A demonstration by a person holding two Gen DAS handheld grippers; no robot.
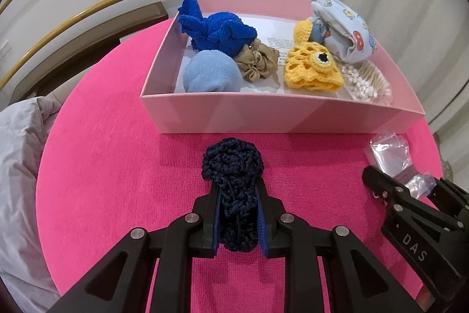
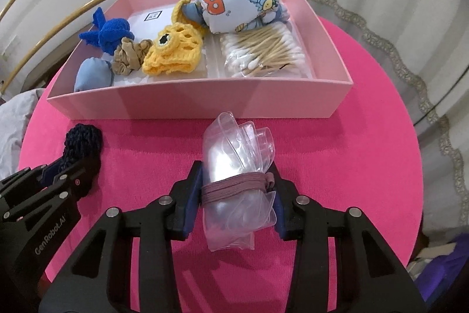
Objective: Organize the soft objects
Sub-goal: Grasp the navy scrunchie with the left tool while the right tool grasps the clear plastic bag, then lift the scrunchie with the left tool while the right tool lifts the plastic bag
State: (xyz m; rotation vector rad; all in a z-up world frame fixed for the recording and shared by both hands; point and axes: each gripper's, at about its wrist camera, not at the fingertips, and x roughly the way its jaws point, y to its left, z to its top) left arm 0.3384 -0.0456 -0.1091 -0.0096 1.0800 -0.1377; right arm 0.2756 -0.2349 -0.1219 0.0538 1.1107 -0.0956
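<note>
- Nearest us, left gripper pinches the navy crochet piece; right gripper clamps the plastic bundle.
- Both remain outside; pink box, twelve o'clock, holds five soft items.

— Where can I get into the pink box?

— Over its near wall; it stands just beyond both my tongs; bare floor shows mid-box, between the tan scrunchie and the yellow crochet piece.

— And the sides?

— Crowded; blue towel far left, cotton swabs right; the pink mat between my tongs lies open.
</note>
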